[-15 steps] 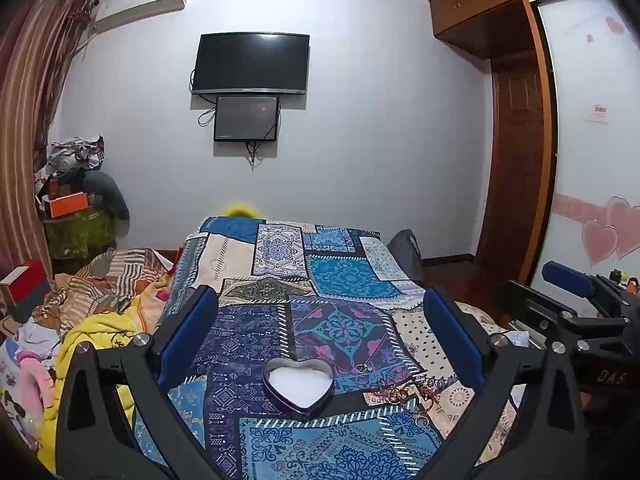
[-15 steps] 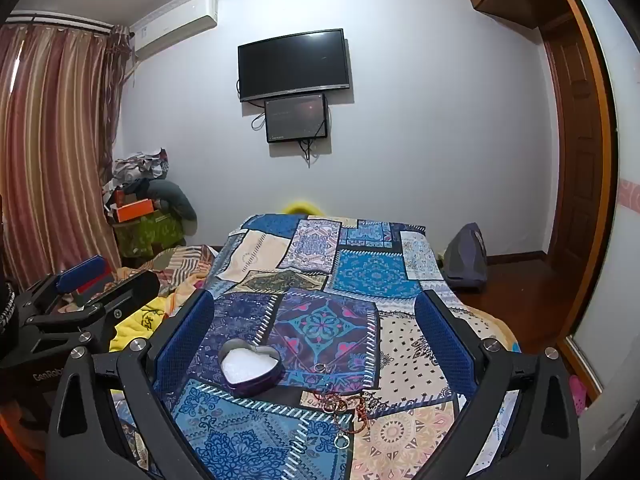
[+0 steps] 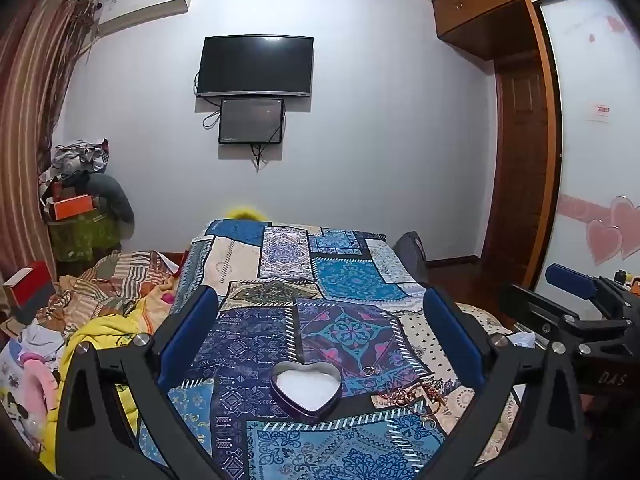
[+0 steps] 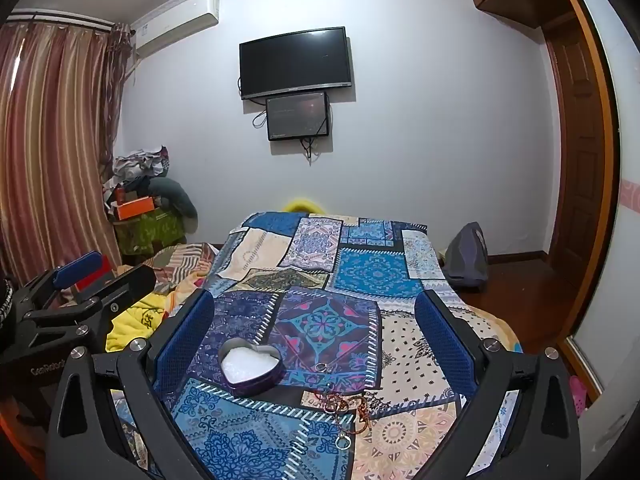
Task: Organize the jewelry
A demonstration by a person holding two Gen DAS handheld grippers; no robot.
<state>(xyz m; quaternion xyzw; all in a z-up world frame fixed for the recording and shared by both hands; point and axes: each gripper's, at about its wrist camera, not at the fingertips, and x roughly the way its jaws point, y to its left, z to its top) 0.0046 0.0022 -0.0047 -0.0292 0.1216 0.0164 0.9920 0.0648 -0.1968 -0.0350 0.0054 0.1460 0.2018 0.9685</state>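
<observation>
You are holding both claws over the near end of the bed (image 3: 352, 280), which is wearing a blue patchwork cover.

Left claw (image 3: 320, 320): jaws standing wide apart, nothing between the pads, nothing touched. In the left wrist view the heart-shaped tin (image 3: 306, 388) is lying on the cover low between the two blue pads, at about 6 o'clock from the claw's midpoint and a little left of centre. It is open, showing a white lining. A small ring (image 3: 370, 371) is lying just beside the tin at its 3 o'clock. The tangle of coppery jewelry (image 3: 416, 394) is sitting further out at the tin's 4 o'clock, near the right-hand pad but apart from it.

Right claw (image 4: 314, 318): jaws also spread wide, gripping nothing. In the right wrist view the heart-shaped tin (image 4: 250, 370) is lying at about 7 o'clock from the claw's midpoint, nearer the left-hand pad, not touching it. The small ring (image 4: 322, 368) is at the tin's 3 o'clock. The tangle of coppery jewelry (image 4: 346, 406) is at about 5 o'clock from the tin, and one loose silver ring (image 4: 343, 441) is lying below it at 6 o'clock.

Each claw is showing at the edge of the other's view: the right claw (image 3: 580, 308) at 3 o'clock in the left view, the left claw (image 4: 76, 292) at 9 o'clock in the right view.
</observation>
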